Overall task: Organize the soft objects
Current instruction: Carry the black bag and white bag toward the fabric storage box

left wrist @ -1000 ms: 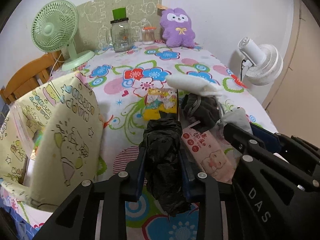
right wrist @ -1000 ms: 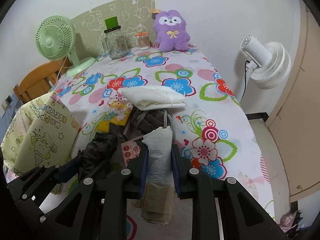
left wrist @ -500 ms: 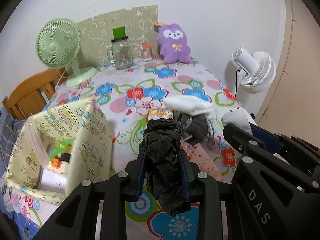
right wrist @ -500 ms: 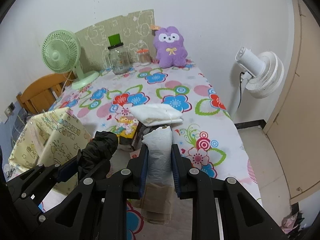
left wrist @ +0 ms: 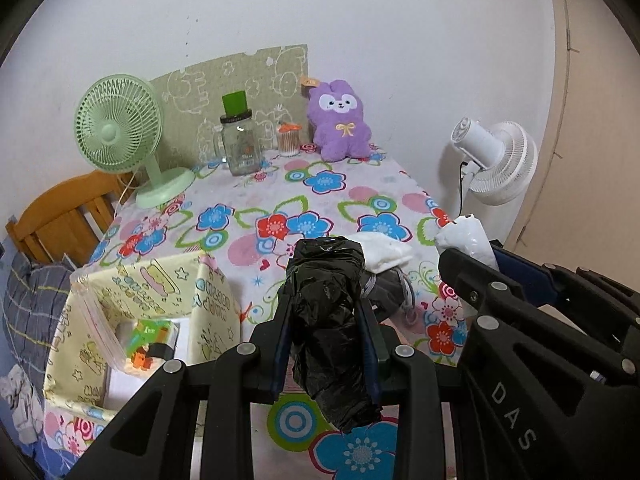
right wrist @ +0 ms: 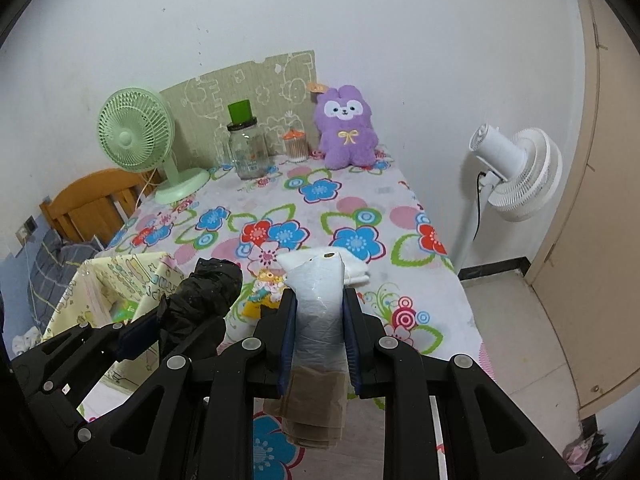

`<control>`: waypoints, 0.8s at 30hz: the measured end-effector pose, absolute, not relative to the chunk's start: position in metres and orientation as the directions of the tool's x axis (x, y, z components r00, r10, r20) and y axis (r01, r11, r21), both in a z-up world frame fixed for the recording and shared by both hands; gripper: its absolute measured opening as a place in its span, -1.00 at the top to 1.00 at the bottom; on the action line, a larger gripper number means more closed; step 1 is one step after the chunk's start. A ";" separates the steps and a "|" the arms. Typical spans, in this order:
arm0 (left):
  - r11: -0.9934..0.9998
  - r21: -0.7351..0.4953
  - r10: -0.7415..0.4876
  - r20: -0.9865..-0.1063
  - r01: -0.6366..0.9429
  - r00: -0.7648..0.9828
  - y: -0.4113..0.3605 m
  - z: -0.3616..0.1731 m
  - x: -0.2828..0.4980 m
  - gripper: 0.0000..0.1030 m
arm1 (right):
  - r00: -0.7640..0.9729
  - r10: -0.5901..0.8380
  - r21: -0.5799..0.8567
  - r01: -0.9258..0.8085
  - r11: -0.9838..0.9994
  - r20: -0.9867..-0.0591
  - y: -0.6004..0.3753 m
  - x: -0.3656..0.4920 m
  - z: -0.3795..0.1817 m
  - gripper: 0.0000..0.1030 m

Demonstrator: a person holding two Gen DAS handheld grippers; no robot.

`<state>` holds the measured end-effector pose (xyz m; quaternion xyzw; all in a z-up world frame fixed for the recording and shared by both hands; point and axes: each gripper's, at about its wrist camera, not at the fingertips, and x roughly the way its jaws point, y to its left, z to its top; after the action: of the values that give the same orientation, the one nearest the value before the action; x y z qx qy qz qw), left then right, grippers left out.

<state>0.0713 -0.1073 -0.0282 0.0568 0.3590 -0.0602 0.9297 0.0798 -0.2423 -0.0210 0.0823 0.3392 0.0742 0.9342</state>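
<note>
crinkled black plastic bag roll [left wrist: 326, 320]: glossy, wrinkled film
translucent white plastic bag roll [right wrist: 318, 312]: smooth, faint sheen
floral tablecloth [right wrist: 352, 208]: matt printed cloth
purple plush rabbit [right wrist: 347, 134]: fuzzy pile
clear jar [left wrist: 239, 148]: shiny glass
orange-brown chair [left wrist: 60, 216]: varnished wood

Even, soft indoor light; faint shadows; sharp focus; strong fisheye bending, dark vignetted corners.

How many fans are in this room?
2. A green fan stands on the table's far left corner, near the wall; a white fan stands on the floor beside the table's right edge. Others may be out of view.
</note>
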 end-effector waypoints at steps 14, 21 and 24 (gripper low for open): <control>0.982 0.063 -0.093 -0.652 0.176 0.753 -0.085 -0.009 0.076 0.41 | 0.779 0.200 0.194 -0.102 0.976 -0.595 -0.222 0.081 0.002 0.51; 0.982 0.069 -0.089 -0.648 0.174 0.756 -0.073 -0.005 0.079 0.41 | 0.772 0.221 0.213 -0.113 0.971 -0.596 -0.207 0.086 0.007 0.51; 0.983 0.064 -0.091 -0.648 0.173 0.756 -0.067 -0.004 0.081 0.41 | 0.771 0.221 0.209 -0.116 0.971 -0.597 -0.200 0.089 0.009 0.51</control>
<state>0.0806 -0.0667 -0.0044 0.0602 0.3418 -0.0704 0.9352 0.0889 -0.1997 0.0085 0.0804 0.3262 0.0898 0.9376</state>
